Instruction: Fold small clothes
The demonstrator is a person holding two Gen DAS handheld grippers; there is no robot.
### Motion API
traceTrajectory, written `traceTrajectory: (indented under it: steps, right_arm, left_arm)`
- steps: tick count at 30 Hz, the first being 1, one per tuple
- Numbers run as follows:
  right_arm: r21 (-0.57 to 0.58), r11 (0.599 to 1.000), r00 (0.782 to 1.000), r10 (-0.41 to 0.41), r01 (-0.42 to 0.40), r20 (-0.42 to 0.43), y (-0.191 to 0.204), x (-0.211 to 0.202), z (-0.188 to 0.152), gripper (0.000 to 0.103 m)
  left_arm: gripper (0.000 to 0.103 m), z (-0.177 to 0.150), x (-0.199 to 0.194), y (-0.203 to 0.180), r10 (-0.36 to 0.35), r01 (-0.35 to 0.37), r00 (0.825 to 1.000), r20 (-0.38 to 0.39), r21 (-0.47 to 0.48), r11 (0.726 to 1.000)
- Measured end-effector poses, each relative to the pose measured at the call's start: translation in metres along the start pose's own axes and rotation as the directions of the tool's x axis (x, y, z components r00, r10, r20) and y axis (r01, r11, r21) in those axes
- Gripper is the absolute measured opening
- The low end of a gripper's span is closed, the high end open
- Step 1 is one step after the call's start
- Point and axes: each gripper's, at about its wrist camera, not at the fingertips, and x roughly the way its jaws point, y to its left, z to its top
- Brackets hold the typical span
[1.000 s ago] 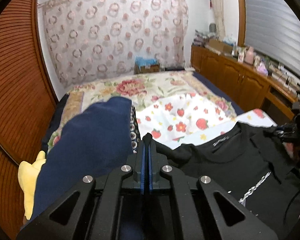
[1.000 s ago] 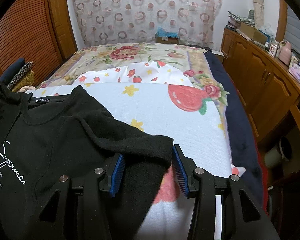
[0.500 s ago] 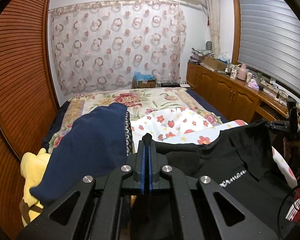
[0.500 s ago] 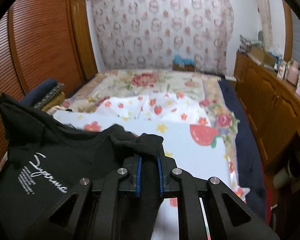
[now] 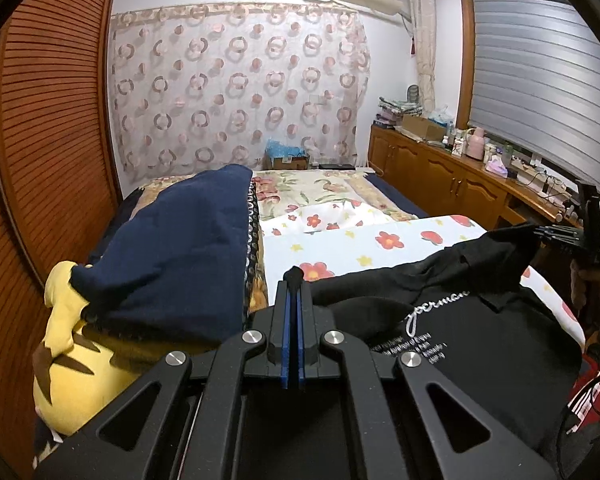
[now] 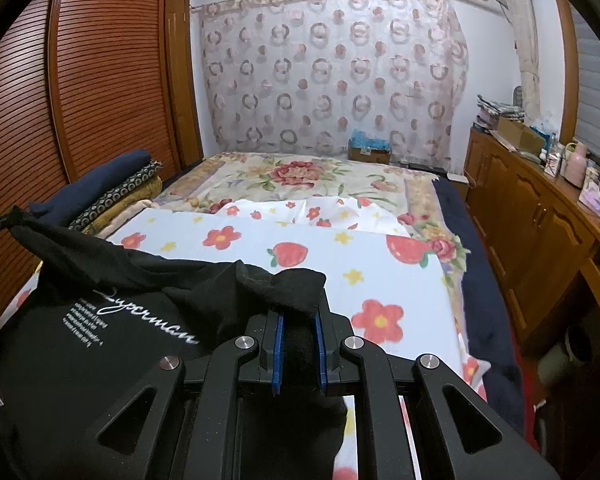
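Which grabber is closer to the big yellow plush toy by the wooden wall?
Left. The left gripper, shut on the black printed T-shirt, hangs right beside the yellow plush toy. The right gripper holds the shirt's far corner, across the garment from the toy.

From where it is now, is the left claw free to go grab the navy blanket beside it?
Probably not yet. The left claw is shut on the black shirt. Nothing stands before the navy blanket, but it must drop the shirt first.
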Motion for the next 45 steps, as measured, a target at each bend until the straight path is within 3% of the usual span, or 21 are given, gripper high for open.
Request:
traceTrajectory:
  steps: [5,8,14,20,28,31,32,37,41,45]
  right_arm:
    - [0.000,1.000,0.999,0.003,-0.003,0.035,0.005,-0.042,-0.013,0.012]
    - [0.044,0.998,0.999,0.046,-0.047,0.021,0.009,-0.059,-0.037,0.012]
    - [0.093,0.995,0.999,0.038,-0.038,0.007,0.006,-0.084,-0.081,0.012]
    - [0.097,0.995,1.000,0.012,-0.012,0.004,-0.002,-0.111,-0.080,0.012]
    - [0.013,0.999,0.997,0.032,-0.031,-0.073,0.018,-0.141,-0.086,0.013]
    - [0.017,1.000,0.996,0.012,-0.010,-0.093,0.018,-0.139,-0.086,0.018]
    - [0.022,1.000,0.995,0.006,-0.004,-0.097,0.015,-0.137,-0.082,0.019]
    - [0.021,0.999,0.997,-0.037,0.039,-0.067,0.011,-0.140,-0.065,0.038]
    - [0.000,0.999,0.999,-0.041,0.041,-0.025,0.017,-0.140,-0.050,0.051]
    - [-0.020,0.999,0.999,-0.051,0.050,-0.006,0.019,-0.132,-0.033,0.057]
  left_arm:
    - [0.003,-0.020,-0.037,-0.003,-0.016,0.018,0.999,0.048,-0.040,0.999]
    - [0.003,-0.039,-0.047,-0.005,-0.019,0.022,0.999,0.043,-0.059,0.998]
    - [0.003,-0.075,-0.062,0.007,0.001,0.002,1.000,0.022,-0.115,0.993]
    - [0.003,-0.084,-0.094,0.020,0.042,-0.038,0.999,0.032,-0.128,0.991]
    - [0.004,-0.093,-0.108,0.012,0.054,-0.055,0.998,-0.026,-0.050,0.997]
    - [0.028,-0.093,-0.102,0.015,0.044,-0.046,0.998,-0.035,-0.062,0.997]
    - [0.041,-0.093,-0.101,0.016,0.048,-0.050,0.998,-0.034,-0.067,0.996]
    - [0.047,-0.083,-0.081,0.020,0.052,-0.055,0.997,-0.049,-0.057,0.997]
    - [0.078,-0.074,-0.058,0.024,0.042,-0.045,0.997,-0.067,-0.045,0.998]
    - [0.080,-0.066,-0.030,0.027,0.049,-0.053,0.994,-0.101,-0.038,0.998]
